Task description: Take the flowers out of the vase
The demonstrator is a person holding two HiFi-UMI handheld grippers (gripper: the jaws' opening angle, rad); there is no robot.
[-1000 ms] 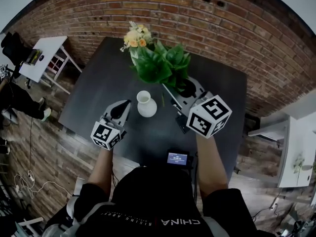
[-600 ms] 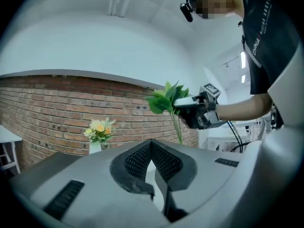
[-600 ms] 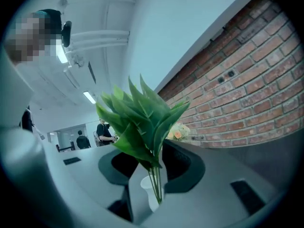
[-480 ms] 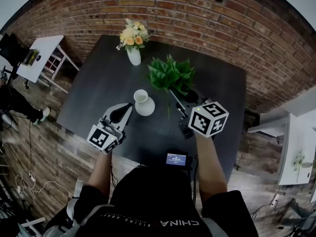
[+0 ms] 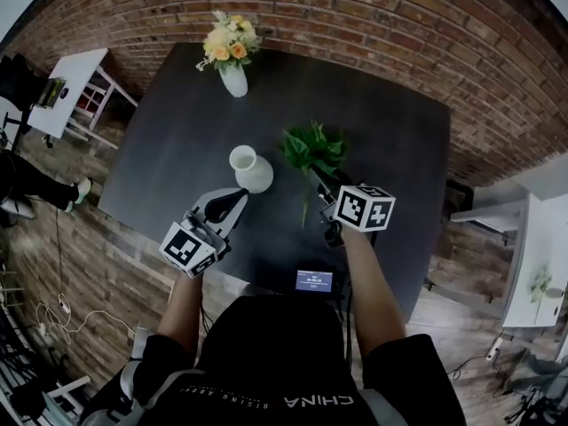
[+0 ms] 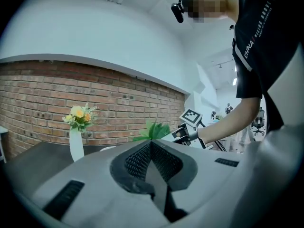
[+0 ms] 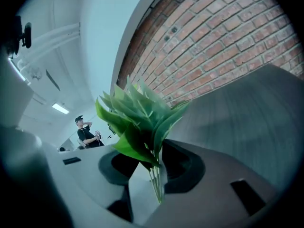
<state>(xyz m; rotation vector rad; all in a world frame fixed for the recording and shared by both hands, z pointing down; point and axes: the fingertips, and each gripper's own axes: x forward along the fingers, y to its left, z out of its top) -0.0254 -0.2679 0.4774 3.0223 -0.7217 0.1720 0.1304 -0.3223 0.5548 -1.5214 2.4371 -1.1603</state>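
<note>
Green leafy artificial flower bunch sits outside the round white ceramic vase, to the right of it and apart from it, over the middle of the dark grey table. The right gripper is clamped on the bunch's thin stems, its jaws narrowed around them, with the leaves fanning out beyond the tips toward the far side and a stem end trailing toward the near edge. The left gripper has its jaws pressed together with nothing between them, and its tip lies just beside the near-left side of the white vase, whose mouth stands empty. At the far left of the table, a slim white vase holds yellow and orange blossoms in front of the red brick wall.
</note>
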